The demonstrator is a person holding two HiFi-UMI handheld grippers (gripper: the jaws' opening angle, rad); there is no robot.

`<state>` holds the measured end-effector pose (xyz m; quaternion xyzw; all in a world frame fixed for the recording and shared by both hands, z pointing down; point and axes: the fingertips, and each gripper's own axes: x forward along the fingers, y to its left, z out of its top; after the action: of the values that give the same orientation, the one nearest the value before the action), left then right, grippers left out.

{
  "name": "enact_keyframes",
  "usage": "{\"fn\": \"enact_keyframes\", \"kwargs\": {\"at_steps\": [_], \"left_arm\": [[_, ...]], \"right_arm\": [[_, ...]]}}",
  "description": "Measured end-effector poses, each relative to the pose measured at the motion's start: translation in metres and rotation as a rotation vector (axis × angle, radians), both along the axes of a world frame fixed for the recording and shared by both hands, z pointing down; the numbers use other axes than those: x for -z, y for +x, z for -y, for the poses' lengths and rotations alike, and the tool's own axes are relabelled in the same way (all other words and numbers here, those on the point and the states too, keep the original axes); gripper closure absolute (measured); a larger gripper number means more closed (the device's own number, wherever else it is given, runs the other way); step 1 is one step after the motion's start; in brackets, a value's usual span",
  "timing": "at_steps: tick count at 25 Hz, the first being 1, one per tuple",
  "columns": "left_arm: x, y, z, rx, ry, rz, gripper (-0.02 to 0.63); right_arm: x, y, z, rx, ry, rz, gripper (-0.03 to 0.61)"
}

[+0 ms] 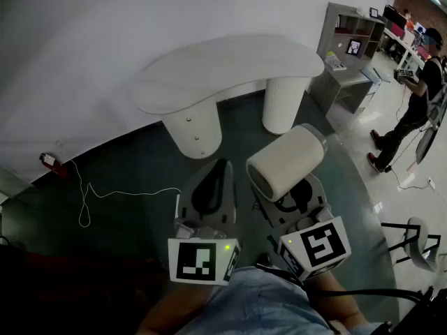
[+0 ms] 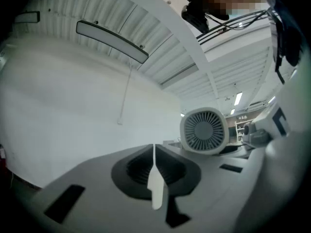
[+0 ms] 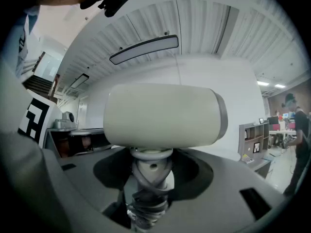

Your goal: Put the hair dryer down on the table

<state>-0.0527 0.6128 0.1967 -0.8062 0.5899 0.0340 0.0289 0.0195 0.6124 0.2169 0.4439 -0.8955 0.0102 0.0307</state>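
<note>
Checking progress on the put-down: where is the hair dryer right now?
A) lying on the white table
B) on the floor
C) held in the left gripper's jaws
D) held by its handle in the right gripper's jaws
D: in the right gripper view the hair dryer has its handle clamped in the jaws of the right gripper, and the head view shows it short of the white table.

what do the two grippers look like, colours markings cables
The left gripper and right gripper are pale grey rounded shells with dark recesses around the jaws. Each carries a white cube with black square markers and a green light. A black cable runs past the right one.
</note>
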Motion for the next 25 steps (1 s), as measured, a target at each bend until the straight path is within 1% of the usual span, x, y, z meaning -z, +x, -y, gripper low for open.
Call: {"fn": "enact_keyframes", "kwargs": {"at_steps": [2, 6, 12, 21, 25], "left_arm": [[0.001, 0.002, 0.0, -0.003, -0.015, -0.014, 0.597], [0.001, 0.001, -0.001, 0.001, 0.005, 0.0, 0.597], [-0.001, 0.008, 0.002, 0.012, -0.006, -0.006, 0.597], [-0.008, 0.051, 0.005, 0.054, -0.012, -0.002, 0.597], [-0.017, 0.062, 0.01, 0.076, -0.028, -0.001, 0.597]], "right_arm": [[0.0, 0.0, 0.001, 0.0, -0.001, 0.0, 0.351], [0.0, 0.002, -0.001, -0.001, -0.003, 0.002, 0.351], [0.0, 0.009, 0.0, 0.015, -0.005, 0.01, 0.351], [-0.006, 0.052, 0.006, 0.071, -0.027, 0.019, 0.351], [-0.016, 0.064, 0.013, 0.088, -0.052, 0.018, 0.35]]}}
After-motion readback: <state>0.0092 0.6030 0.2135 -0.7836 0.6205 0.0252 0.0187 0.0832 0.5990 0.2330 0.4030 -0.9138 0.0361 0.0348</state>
